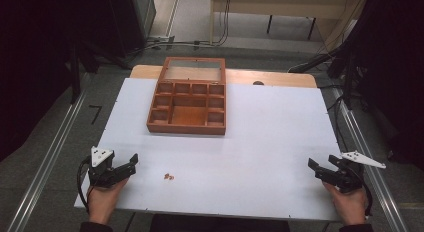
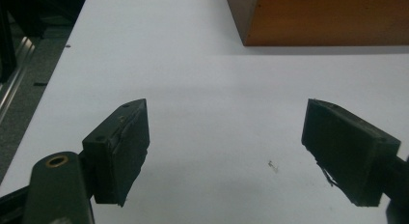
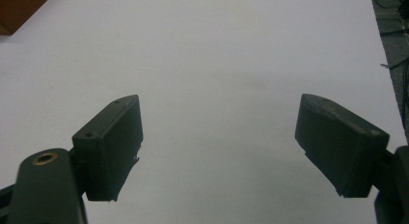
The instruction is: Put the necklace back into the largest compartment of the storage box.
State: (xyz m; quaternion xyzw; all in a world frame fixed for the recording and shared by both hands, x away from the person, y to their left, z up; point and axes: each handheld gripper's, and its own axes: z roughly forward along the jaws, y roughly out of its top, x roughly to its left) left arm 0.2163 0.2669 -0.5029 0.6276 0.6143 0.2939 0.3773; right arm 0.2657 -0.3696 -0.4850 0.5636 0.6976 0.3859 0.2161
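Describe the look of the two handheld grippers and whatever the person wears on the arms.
The left gripper and the right gripper are black, each with two blocky, flat-faced jaws. Each carries a pale grey three-cornered plate with small dark holes on top, and a black cable loops from its rear. A brass-coloured ring sits in the left arm of each jaw mount. Dark sleeves show at the wrists.

No text, label, brand, number or sign can be read anywhere in these views; every surface appears unmarked.
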